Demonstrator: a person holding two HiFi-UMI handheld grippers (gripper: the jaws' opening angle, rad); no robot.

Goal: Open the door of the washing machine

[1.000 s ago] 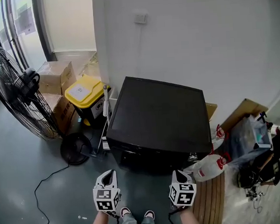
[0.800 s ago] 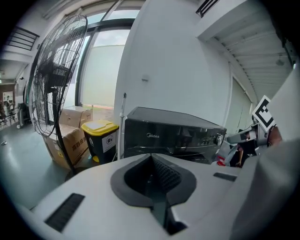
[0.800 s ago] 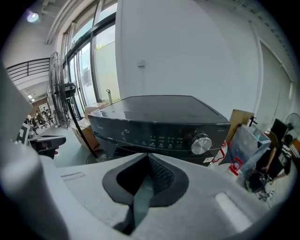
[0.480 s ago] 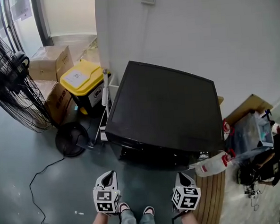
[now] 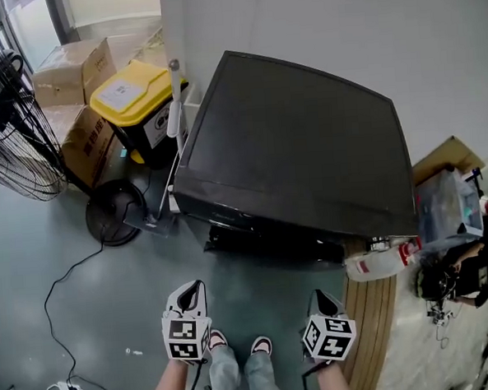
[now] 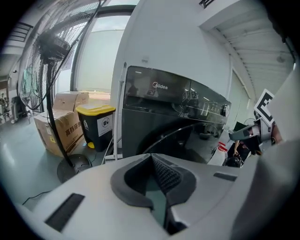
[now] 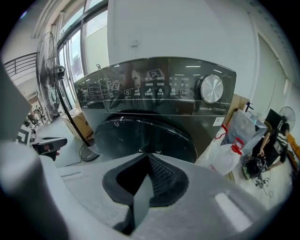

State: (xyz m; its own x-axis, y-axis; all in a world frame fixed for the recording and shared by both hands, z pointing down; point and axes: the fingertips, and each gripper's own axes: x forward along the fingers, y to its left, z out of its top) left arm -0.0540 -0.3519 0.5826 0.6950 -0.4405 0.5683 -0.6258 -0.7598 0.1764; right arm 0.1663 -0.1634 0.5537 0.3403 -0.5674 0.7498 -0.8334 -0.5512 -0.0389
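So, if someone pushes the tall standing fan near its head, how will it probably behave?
Probably it tips rather than slides: the fan has a wide wire head on a thin pole above a small round base. The wire cage looks thin, so it may bend a little under a hard push.

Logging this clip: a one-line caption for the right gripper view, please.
Right gripper, jaws shut and empty, faces the closed round washing machine door below the control knob.
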